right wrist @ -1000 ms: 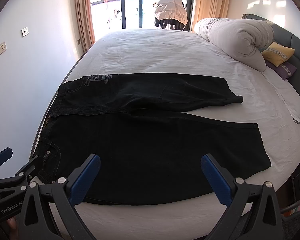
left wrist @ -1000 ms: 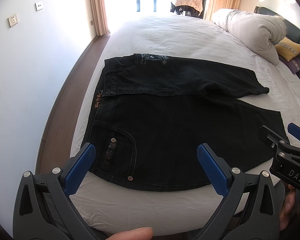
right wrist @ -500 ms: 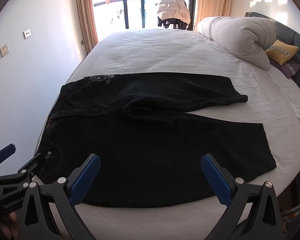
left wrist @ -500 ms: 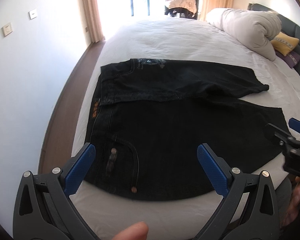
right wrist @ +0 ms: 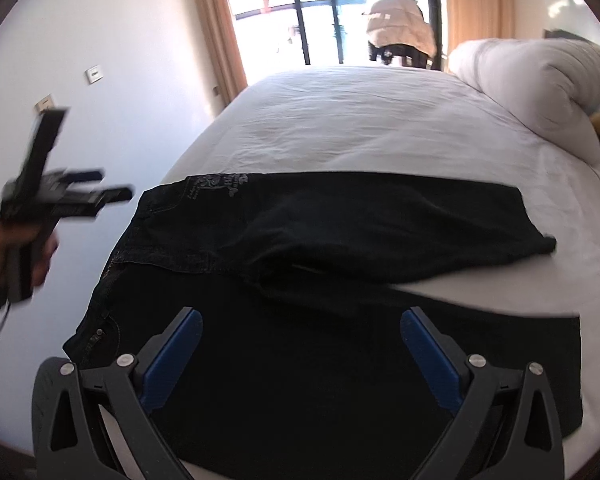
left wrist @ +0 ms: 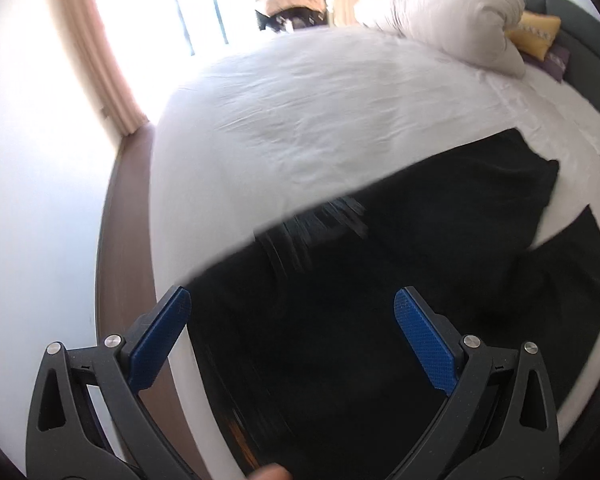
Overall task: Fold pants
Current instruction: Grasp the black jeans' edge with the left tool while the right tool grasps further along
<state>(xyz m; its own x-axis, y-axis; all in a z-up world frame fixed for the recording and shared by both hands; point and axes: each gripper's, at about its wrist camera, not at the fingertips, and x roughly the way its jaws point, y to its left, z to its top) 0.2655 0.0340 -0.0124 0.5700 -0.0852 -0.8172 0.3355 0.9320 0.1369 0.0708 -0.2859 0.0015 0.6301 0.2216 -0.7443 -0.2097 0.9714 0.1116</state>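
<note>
Black jeans [right wrist: 320, 280] lie spread flat on the white bed [right wrist: 360, 128], waistband to the left and both legs running right, the far leg's hem at the right. My right gripper [right wrist: 300, 344] hovers open over the near leg with nothing between its blue pads. In the left wrist view the jeans [left wrist: 380, 300] are motion-blurred and fill the lower half. My left gripper [left wrist: 290, 328] is open above the waistband end, holding nothing. The left gripper [right wrist: 48, 200] also shows blurred at the left of the right wrist view, held by a hand [right wrist: 4, 248].
A rolled white duvet [right wrist: 540, 92] and a yellow pillow [left wrist: 534, 34] lie at the bed's right end. A window with curtains [right wrist: 216, 28] and a chair draped with a light jacket [right wrist: 400, 28] stand beyond the bed. Wooden floor [left wrist: 120, 240] and a white wall run along the left.
Both grippers have moved forward over the jeans. The left one has swung up and leftward fast, blurring its view. Both stay open and hold nothing.
</note>
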